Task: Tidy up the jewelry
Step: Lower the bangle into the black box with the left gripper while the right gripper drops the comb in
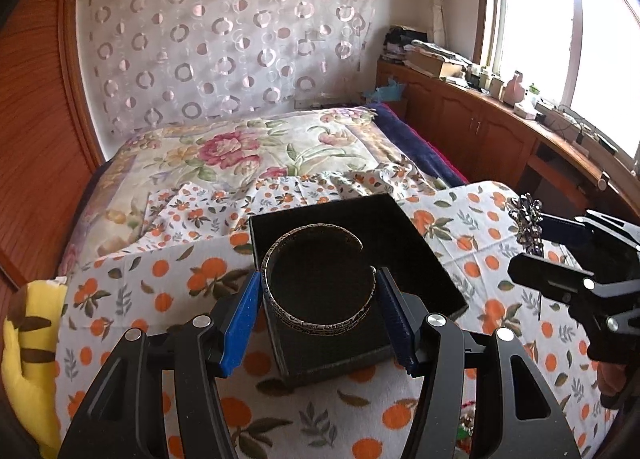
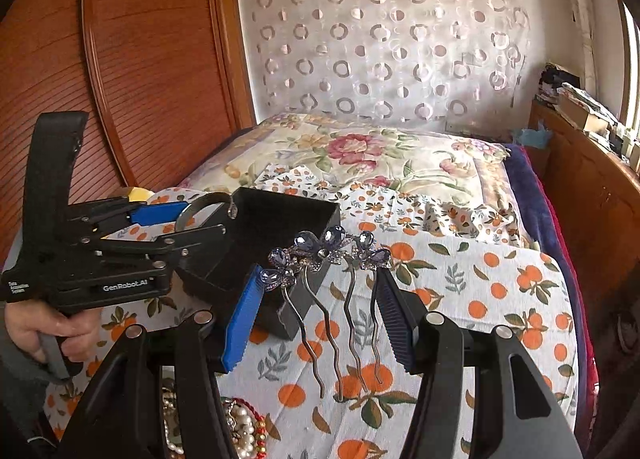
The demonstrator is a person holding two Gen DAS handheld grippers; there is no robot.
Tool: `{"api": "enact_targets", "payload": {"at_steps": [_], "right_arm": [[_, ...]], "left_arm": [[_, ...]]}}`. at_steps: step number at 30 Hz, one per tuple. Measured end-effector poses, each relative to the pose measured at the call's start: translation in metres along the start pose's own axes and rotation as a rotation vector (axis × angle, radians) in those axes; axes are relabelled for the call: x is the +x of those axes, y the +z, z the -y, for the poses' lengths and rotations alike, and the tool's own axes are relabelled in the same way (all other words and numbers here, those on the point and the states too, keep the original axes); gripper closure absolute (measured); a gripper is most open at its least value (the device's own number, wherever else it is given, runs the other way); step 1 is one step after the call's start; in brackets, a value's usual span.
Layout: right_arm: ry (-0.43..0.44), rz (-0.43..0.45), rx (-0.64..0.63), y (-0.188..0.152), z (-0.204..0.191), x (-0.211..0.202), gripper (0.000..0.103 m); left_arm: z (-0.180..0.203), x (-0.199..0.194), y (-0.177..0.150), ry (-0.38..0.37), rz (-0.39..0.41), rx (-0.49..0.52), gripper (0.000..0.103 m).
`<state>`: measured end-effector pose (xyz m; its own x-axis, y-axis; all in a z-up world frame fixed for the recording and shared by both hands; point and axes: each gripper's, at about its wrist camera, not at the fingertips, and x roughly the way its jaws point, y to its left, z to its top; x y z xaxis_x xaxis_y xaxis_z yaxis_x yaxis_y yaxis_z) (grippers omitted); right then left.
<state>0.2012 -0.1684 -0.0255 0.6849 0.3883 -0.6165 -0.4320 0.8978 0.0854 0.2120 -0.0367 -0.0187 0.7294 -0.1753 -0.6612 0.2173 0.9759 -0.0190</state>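
Nearest, the left gripper [image 1: 318, 299] is clamping a silver bangle [image 1: 318, 283] over the black box [image 1: 404, 235] on the orange-print cloth [image 1: 160, 299], probably to drop it inside; beyond, near the cloth's right edge, the right gripper [image 2: 320, 311] is pinching a purple flower hair comb [image 2: 332, 255], likely waiting.

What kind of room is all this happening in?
Most likely a bedroom in someone's home. A bed with a floral cover fills the middle, a wooden cabinet cluttered with household things runs under the window, and a patterned curtain hangs behind.
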Motion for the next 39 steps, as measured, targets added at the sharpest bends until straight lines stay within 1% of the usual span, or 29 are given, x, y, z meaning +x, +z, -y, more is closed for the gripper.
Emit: {"api": "enact_targets", "payload": {"at_steps": [2,3,4,9,15,19,22,24,26,29,33,35,36,37,39], "right_arm": [[0.003,0.000,-0.002,0.002,-0.001,0.003,0.043],[0.005,-0.001,-0.003,0.003,-0.001,0.004,0.044],[0.007,-0.002,-0.003,0.004,-0.001,0.005,0.044],[0.025,0.004,-0.011,0.012,-0.007,0.014,0.044],[0.075,0.022,-0.034,0.034,-0.023,0.033,0.044],[0.095,-0.002,-0.045,0.044,-0.033,0.057,0.044],[0.093,-0.010,-0.058,0.048,-0.040,0.068,0.043],[0.090,-0.010,-0.057,0.049,-0.042,0.072,0.043],[0.104,-0.017,-0.046,0.050,-0.044,0.075,0.043],[0.098,-0.036,-0.061,0.046,-0.048,0.081,0.043],[0.082,-0.081,-0.073,0.038,-0.051,0.089,0.043],[0.081,-0.085,-0.078,0.035,-0.052,0.086,0.036],[0.079,-0.081,-0.083,0.034,-0.052,0.083,0.029],[0.079,-0.078,-0.086,0.033,-0.052,0.079,0.025],[0.084,-0.086,-0.084,0.031,-0.051,0.075,0.025]], "left_arm": [[-0.001,-0.004,0.001,0.007,0.019,0.002,0.044],[-0.001,-0.007,0.002,0.002,0.026,0.001,0.038],[-0.002,-0.010,0.002,-0.005,0.036,-0.001,0.037],[-0.011,-0.031,0.000,0.006,0.066,-0.008,0.037],[-0.028,-0.050,-0.017,0.028,0.072,-0.014,0.037],[-0.035,-0.059,-0.031,0.035,0.071,-0.017,0.037],[-0.038,-0.065,-0.042,0.033,0.066,-0.028,0.037],[-0.042,-0.070,-0.052,0.023,0.066,-0.042,0.037],[-0.044,-0.074,-0.060,0.020,0.065,-0.051,0.037],[-0.044,-0.077,-0.071,0.013,0.060,-0.055,0.037],[-0.041,-0.080,-0.079,0.008,0.049,-0.054,0.037],[-0.039,-0.081,-0.083,0.005,0.045,-0.054,0.037],[-0.039,-0.081,-0.086,0.001,0.043,-0.054,0.037],[-0.038,-0.082,-0.088,-0.001,0.041,-0.053,0.037],[-0.037,-0.083,-0.093,-0.003,0.035,-0.051,0.037]]}}
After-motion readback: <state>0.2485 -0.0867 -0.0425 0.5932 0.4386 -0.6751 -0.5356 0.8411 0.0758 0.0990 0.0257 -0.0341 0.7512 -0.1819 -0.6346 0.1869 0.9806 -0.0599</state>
